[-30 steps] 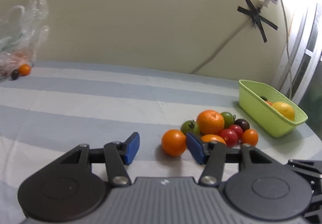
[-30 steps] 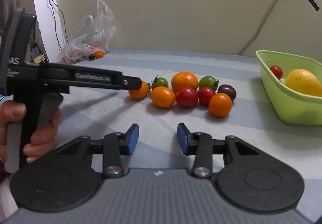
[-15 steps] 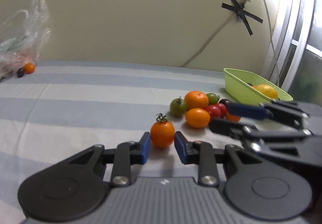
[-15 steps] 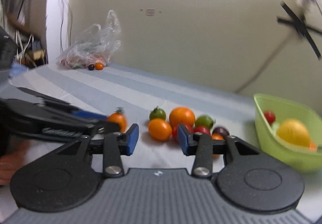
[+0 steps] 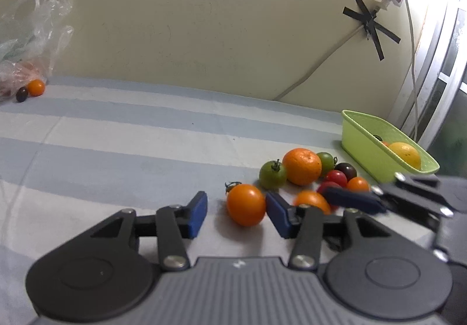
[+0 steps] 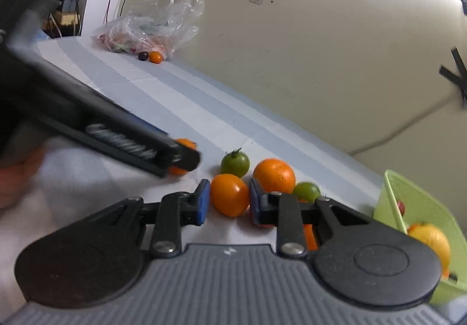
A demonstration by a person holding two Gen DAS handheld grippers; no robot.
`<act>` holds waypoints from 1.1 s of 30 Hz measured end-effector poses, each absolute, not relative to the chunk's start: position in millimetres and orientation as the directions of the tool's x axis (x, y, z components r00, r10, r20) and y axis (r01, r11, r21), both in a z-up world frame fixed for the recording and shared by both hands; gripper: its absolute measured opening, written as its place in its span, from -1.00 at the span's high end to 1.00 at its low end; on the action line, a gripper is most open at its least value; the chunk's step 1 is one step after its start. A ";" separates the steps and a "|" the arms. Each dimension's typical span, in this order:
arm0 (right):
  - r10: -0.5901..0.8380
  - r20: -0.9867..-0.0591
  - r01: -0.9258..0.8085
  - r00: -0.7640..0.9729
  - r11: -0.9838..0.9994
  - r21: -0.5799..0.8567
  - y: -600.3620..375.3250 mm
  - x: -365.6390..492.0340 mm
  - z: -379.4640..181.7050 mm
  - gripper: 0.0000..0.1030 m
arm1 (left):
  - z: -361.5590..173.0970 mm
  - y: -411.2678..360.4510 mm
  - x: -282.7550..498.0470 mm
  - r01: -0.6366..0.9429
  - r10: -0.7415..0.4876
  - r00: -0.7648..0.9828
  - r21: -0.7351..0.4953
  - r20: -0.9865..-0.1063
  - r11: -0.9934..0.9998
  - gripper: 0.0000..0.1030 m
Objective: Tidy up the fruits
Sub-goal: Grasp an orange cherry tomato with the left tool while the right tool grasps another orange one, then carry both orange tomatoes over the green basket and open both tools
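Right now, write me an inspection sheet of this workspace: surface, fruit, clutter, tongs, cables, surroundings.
Surface: striped blue and white cloth, lying flat.
Job's things: loose pile of fruit led by a large orange; green basket at the right holds a yellow fruit.
Clutter: clear plastic bag at the far left by the wall, two small fruits beside it.
Tongs: left tongs opening, an orange tomato between the pads; right tongs closing around another orange tomato.
Cables: white cable taped to the wall.
Surroundings: cream wall, window frame at right.
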State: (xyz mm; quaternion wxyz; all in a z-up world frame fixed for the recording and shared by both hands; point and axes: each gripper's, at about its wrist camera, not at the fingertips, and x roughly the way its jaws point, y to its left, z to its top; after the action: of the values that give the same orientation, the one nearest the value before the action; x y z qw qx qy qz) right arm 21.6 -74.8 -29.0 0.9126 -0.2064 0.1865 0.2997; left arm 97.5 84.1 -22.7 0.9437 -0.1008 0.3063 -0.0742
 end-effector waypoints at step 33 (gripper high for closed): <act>0.499 -0.487 -0.575 0.717 0.818 -0.010 -147.5 -26.8 -31.3 -0.02 | -21.7 40.0 27.6 0.148 -0.216 0.790 -0.164 -0.574 0.975 0.24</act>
State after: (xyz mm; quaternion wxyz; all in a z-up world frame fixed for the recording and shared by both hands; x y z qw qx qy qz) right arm -26.8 -147.5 -31.3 0.9231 -0.0804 0.2384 0.2908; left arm 27.6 40.0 -21.7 0.9443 -0.0555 0.3097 -0.0963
